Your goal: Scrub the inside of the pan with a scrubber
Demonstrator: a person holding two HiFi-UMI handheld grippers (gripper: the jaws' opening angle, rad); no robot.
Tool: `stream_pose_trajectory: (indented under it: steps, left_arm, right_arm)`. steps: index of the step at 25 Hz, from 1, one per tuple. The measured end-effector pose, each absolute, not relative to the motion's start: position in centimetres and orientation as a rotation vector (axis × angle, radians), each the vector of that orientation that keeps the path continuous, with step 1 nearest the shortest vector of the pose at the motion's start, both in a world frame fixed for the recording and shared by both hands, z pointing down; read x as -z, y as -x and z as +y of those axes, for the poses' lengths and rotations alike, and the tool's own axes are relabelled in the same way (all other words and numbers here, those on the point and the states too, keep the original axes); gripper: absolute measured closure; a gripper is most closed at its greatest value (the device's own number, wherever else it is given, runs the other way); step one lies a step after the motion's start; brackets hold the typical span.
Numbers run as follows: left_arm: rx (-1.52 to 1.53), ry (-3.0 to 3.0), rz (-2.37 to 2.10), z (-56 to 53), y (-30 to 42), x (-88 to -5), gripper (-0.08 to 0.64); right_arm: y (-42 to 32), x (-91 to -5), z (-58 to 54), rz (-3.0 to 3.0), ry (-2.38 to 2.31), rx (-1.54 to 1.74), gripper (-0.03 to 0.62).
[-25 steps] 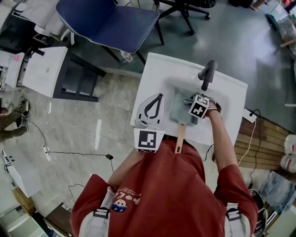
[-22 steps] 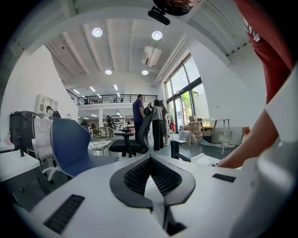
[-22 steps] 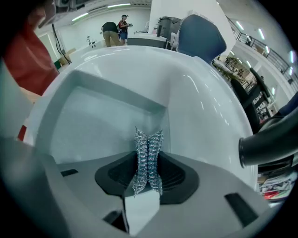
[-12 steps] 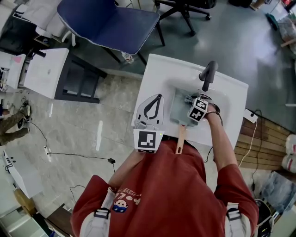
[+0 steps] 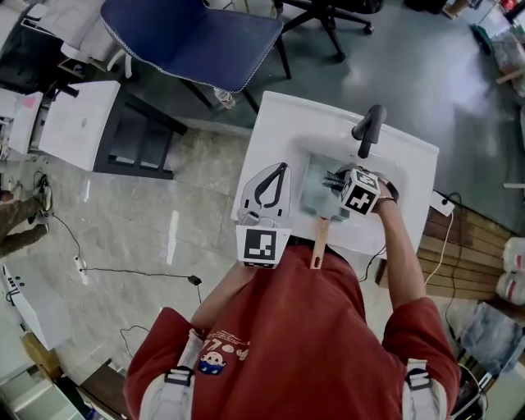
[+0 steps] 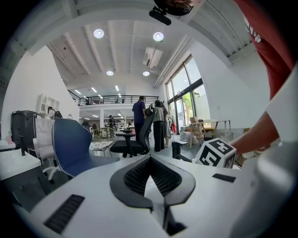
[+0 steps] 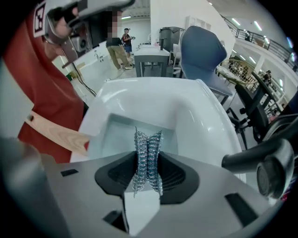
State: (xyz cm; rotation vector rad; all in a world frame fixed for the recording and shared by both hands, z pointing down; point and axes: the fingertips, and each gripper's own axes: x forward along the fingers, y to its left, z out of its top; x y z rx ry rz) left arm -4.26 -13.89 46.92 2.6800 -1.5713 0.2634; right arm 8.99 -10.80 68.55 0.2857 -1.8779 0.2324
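**A:** In the white sink [image 5: 283, 131]?

**B:** Only a square pale-green pan [image 5: 316, 195], bare and pale inside. Wooden handle [image 5: 318, 244] jutting over the front rim toward the red shirt [image 5: 303, 328].

**A:** And the steel-wool scrubber [image 7: 148, 139]?

**B:** Pinched in the right gripper [image 7: 148, 157]. Squeezed to a narrow waist there, flaring out above and below. Held over the pan's inside, toward the far wall. Touching the metal or just above it, impossible to say.

**A:** Left gripper [image 5: 284, 169]?

**B:** Closed tip to tip, gripping nothing. Over the sink's flat left rim, just beside the pan, aimed out at the room.

**A:** Behind the basin?

**B:** A black faucet [image 5: 369, 130], bent over the bowl, just beyond the right gripper's marker cube [image 5: 361, 193].

**A:** Around the sink?

**B:** Pale marbled floor [image 5: 189, 205] to the left, with a thin cable [image 5: 139, 271] trailing across it. Farther out, a blue chair [image 5: 193, 37] and a black office chair [image 5: 328, 16]. Off to the left, a white desk [image 5: 78, 123].

**A:** Anything more in the left gripper view?

**B:** Tall windows [image 6: 186, 88], round ceiling lights [image 6: 98, 33] and a railed upper level. Several people [image 6: 139, 114] standing well back.
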Motion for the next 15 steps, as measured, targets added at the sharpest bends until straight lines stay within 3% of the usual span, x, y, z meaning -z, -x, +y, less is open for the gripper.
stream_pose_trajectory:
  steps: [15]
  left_arm:
    - [-0.255,-2.683,-1.562,-13.9,4.0,-46.8,0.548]
  right_arm:
    - [-7.2,-69.2,-6.0,-1.858,-0.03,-0.435,0.439]
